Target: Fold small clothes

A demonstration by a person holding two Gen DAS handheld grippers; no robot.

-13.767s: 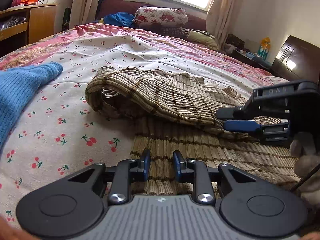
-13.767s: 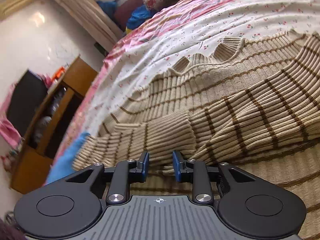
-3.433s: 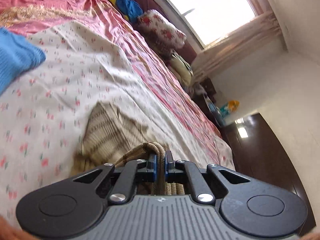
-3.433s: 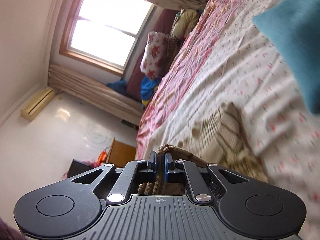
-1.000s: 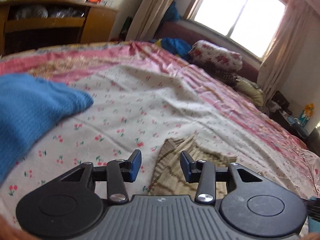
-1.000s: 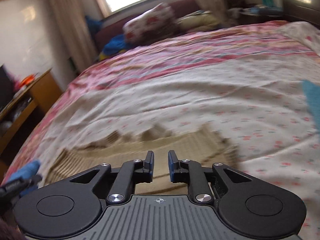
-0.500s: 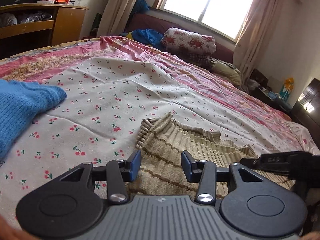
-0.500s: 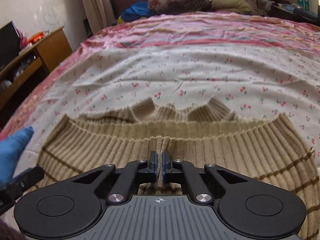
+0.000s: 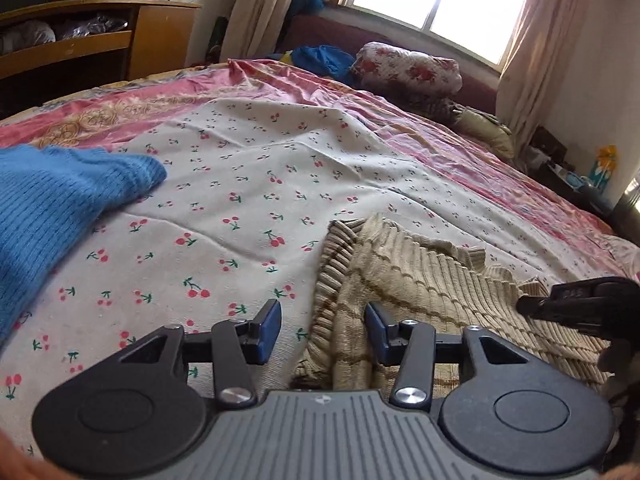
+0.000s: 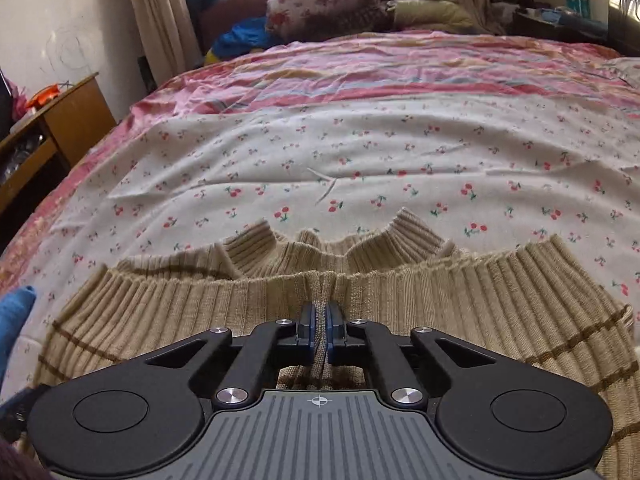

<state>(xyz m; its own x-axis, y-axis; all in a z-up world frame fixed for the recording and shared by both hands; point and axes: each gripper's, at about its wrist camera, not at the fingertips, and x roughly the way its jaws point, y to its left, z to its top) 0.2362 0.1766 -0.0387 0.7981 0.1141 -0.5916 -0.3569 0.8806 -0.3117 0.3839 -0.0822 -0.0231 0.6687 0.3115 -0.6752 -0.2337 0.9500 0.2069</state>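
Note:
A beige ribbed sweater (image 9: 440, 280) with brown stripes lies folded flat on the cherry-print sheet (image 9: 240, 184). My left gripper (image 9: 322, 316) hovers low over its left edge, jaws opening, with the edge between the fingers but untouched by the pads. My right gripper (image 10: 319, 320) sits at the middle of the sweater's (image 10: 480, 300) far ribbed band. A pinched ridge of knit is still pressed between its pads as the jaws begin opening. In the left wrist view, the right gripper (image 9: 528, 305) shows at the right edge.
A blue knitted garment (image 9: 60, 200) lies on the bed to the left, its tip (image 10: 16, 312) also seen in the right wrist view. A floral pillow (image 9: 404, 68) and bedding sit by the window. A wooden shelf unit (image 9: 80, 40) stands beyond the left side.
The right gripper came down onto the sweater's far band and closed on a ridge of knit, then eased slightly. The left gripper sank toward the sweater's left edge and widened.

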